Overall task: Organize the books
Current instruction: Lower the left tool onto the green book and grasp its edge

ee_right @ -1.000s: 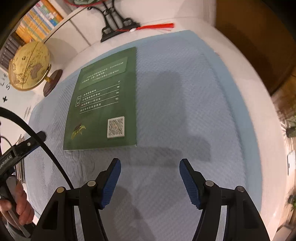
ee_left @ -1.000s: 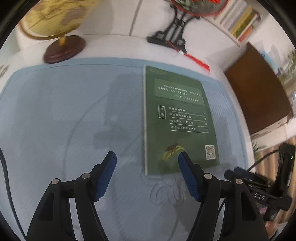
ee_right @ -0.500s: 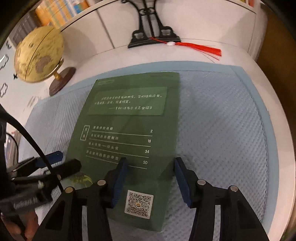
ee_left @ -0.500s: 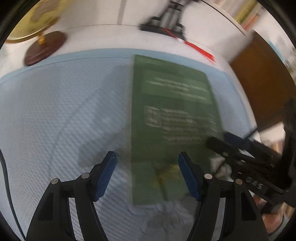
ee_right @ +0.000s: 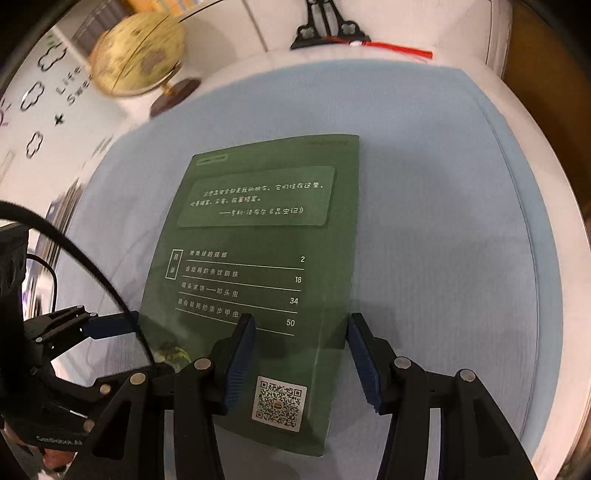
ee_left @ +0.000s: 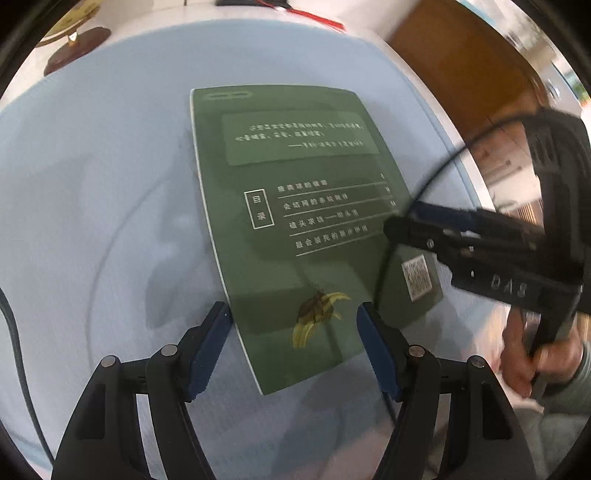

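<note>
A thin green book [ee_left: 295,206] lies flat, back cover up, on a light blue mat [ee_left: 92,184]. It also shows in the right wrist view [ee_right: 266,236]. My left gripper [ee_left: 293,319] is open, its jaws astride the book's near left corner, over the insect picture. My right gripper [ee_right: 301,326] is open, its jaws astride the book's near right part, just above the QR code. The right gripper shows in the left wrist view [ee_left: 406,225] at the book's right edge. The left gripper shows in the right wrist view [ee_right: 110,325] at the book's left edge.
A yellow globe [ee_right: 136,55] on a dark wooden base stands at the back left. A black ornament stand [ee_right: 328,26] with a red tassel [ee_right: 395,48] stands at the back. A brown wooden surface [ee_left: 461,62] lies past the table's right edge.
Both grippers have moved in over the book's near end, from apart on either side. The book now lies between each pair of open jaws. The book has not moved.
</note>
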The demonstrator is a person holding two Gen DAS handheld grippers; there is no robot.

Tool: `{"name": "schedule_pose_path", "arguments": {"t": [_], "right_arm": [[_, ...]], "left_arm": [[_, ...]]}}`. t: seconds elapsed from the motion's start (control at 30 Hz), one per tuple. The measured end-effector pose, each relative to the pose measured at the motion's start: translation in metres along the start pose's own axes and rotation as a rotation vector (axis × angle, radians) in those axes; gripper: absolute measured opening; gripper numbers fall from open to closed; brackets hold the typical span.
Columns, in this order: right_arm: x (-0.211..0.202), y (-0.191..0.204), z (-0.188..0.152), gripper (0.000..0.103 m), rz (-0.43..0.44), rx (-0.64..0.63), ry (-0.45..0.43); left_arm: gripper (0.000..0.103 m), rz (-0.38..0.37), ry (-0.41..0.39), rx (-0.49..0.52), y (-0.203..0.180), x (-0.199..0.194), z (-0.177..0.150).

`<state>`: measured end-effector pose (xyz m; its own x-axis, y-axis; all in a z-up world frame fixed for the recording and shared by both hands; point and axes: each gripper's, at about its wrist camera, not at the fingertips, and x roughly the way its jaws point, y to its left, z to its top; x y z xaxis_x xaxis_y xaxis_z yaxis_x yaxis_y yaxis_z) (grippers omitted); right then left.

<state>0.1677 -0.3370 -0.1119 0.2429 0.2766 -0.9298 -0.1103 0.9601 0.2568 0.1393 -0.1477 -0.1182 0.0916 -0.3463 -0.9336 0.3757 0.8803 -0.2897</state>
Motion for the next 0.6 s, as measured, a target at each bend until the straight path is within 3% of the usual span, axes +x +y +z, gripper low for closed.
{"name": "schedule_pose_path", "arguments": {"t": [0.1, 0.17, 0.23, 0.4, 0.6], "right_arm": [[-0.008, -0.002, -0.019, 0.051, 0.02, -0.001, 0.017], [-0.011, -0.005, -0.025, 0.051, 0.004, 0.016, 0.01], [-0.011, -0.005, -0.029, 0.051, -0.005, 0.023, -0.003], [-0.01, -0.002, -0.033, 0.052, 0.009, 0.048, -0.038], [-0.023, -0.044, -0.039, 0.052, 0.316, 0.305, -0.029]], "left_arm": [[0.068, 0.023, -0.035, -0.056, 0.001, -0.007, -0.012], [0.062, 0.03, -0.07, -0.105, 0.007, -0.01, -0.009], [0.056, -0.016, -0.088, -0.157, 0.014, -0.007, -0.005], [0.056, -0.065, -0.11, -0.209, 0.024, -0.007, -0.004], [0.056, -0.145, -0.125, -0.254, 0.044, -0.014, -0.018]]}}
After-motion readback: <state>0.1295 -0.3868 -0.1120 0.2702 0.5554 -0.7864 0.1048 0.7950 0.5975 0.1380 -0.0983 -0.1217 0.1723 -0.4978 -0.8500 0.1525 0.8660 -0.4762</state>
